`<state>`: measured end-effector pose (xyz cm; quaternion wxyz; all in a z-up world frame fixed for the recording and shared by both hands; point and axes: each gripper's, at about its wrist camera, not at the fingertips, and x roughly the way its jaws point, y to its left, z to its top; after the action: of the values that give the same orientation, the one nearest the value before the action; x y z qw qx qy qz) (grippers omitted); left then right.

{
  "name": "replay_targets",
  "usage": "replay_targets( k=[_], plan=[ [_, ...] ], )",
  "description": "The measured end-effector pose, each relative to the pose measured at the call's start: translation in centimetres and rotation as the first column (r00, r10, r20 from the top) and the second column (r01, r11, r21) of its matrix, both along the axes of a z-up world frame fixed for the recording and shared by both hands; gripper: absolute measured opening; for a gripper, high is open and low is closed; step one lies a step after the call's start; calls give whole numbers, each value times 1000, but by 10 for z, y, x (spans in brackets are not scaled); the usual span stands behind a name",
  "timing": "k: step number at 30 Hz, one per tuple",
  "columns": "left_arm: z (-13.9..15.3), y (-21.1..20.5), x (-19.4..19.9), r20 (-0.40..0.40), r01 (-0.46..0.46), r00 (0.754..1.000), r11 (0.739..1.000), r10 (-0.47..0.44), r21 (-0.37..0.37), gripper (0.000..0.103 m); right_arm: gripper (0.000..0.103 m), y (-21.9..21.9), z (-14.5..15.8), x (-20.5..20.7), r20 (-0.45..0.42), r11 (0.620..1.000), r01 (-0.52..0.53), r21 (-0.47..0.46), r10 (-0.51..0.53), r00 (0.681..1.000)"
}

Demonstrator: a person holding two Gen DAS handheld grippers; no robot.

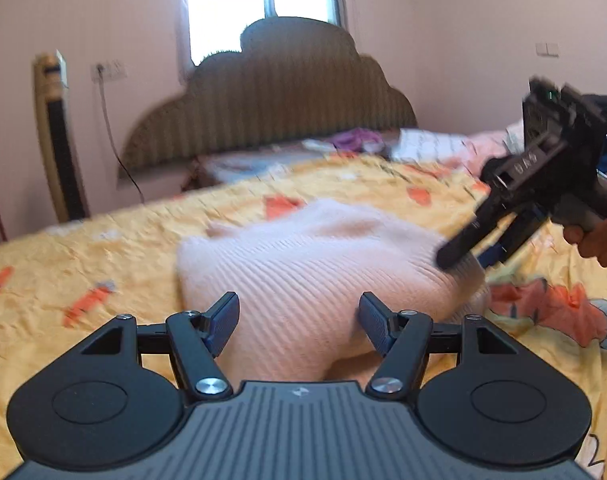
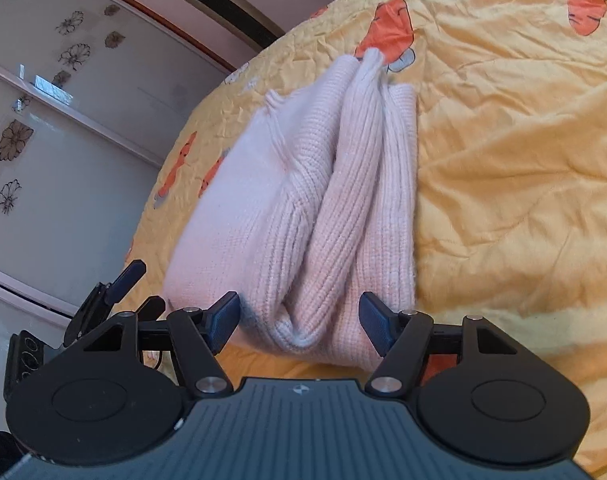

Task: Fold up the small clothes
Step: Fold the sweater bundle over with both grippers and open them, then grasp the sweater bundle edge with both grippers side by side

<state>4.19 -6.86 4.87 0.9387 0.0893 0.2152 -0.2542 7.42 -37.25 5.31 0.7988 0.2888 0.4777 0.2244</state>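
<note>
A pale pink ribbed knit sweater (image 1: pixel 315 264) lies folded in a bundle on the yellow bedspread (image 1: pixel 103 264). My left gripper (image 1: pixel 299 322) is open and empty, just in front of the sweater's near edge. My right gripper (image 2: pixel 299 322) is open and empty, over the sweater's (image 2: pixel 303 208) near end, where thick folds bunch up. In the left wrist view the right gripper (image 1: pixel 469 254) hovers at the sweater's right edge, held by a hand. The left gripper (image 2: pixel 131 284) shows at the lower left of the right wrist view.
A padded brown headboard (image 1: pixel 271 96) and a window stand behind the bed. Purple and white clothes (image 1: pixel 359 140) lie near the headboard. A tall floor unit (image 1: pixel 57 136) stands left of the bed. A wardrobe with flower-pattern doors (image 2: pixel 43 128) lies beyond the bed edge.
</note>
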Motion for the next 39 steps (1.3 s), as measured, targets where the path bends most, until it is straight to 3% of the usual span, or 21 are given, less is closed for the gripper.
replay_targets(
  k=[2,3,4,8,10,13,15,17,19,20,22,23,24,25,26,28,29,30,32,36,39],
  plan=[
    [-7,-12,4,-25,30,999,999,-29,25,80,63,7,-1,1,29,1000,-4,-1,4,1000],
    [-8,-15,4,-20,33,999,999,-32,38,80,45,11,-1,2,52,1000,-20,-9,21,998],
    [-7,-17,3,-30,33,999,998,-32,44,80,35,17,1,4,68,998,-39,-39,41,997],
    [-2,-3,9,-126,32,991,995,-44,-93,80,31,31,33,-9,194,973,-74,-218,117,974],
    [-10,-6,10,-126,31,991,996,-41,-82,80,27,26,46,-14,239,959,-57,-278,126,963],
    [-18,-15,6,-84,17,996,999,-20,-29,80,24,17,21,-5,162,949,-55,-312,110,981],
    [-16,-16,1,-66,13,998,1000,-13,-2,80,26,16,7,-5,149,958,-63,-280,108,983],
    [-6,-9,-5,-46,12,999,1000,-14,-25,81,31,18,5,-9,161,964,-39,-263,83,983],
    [5,4,-11,0,-4,1000,998,4,-64,81,52,15,7,-11,151,974,-35,-225,71,986],
    [11,12,-10,15,-24,1000,996,25,-86,84,56,12,9,-9,128,981,-35,-192,60,990],
    [19,30,8,-41,-84,996,985,79,-151,88,65,-3,19,-7,106,996,3,-89,6,994],
    [20,40,23,-105,-132,988,971,112,-202,88,69,-12,24,-7,121,999,34,-36,-29,992],
    [19,53,41,-190,-194,971,945,147,-264,88,80,-23,29,-6,150,997,71,21,-73,986],
    [14,67,62,-295,-264,941,904,166,-335,88,94,-33,32,-3,180,992,112,60,-121,976],
    [6,80,80,-389,-335,905,856,175,-394,88,100,-41,33,4,197,986,154,67,-165,967],
    [-12,100,114,-550,-465,817,762,173,-451,88,99,-53,25,24,178,972,232,40,-235,956],
    [-23,106,128,-610,-500,779,730,143,-467,87,98,-57,18,37,141,966,255,33,-257,956],
    [-29,109,138,-637,-516,761,709,123,-480,87,95,-59,11,49,105,964,265,35,-267,958],
    [-37,106,155,-656,-506,752,699,69,-506,87,92,-55,-3,73,68,968,250,34,-252,965],
    [-54,85,184,-697,-458,715,725,-43,-515,87,92,-34,-26,112,17,982,187,9,-187,982],
    [-56,70,198,-680,-428,732,745,-45,-511,87,98,-19,-41,129,-29,986,140,87,-138,990]
  ],
)
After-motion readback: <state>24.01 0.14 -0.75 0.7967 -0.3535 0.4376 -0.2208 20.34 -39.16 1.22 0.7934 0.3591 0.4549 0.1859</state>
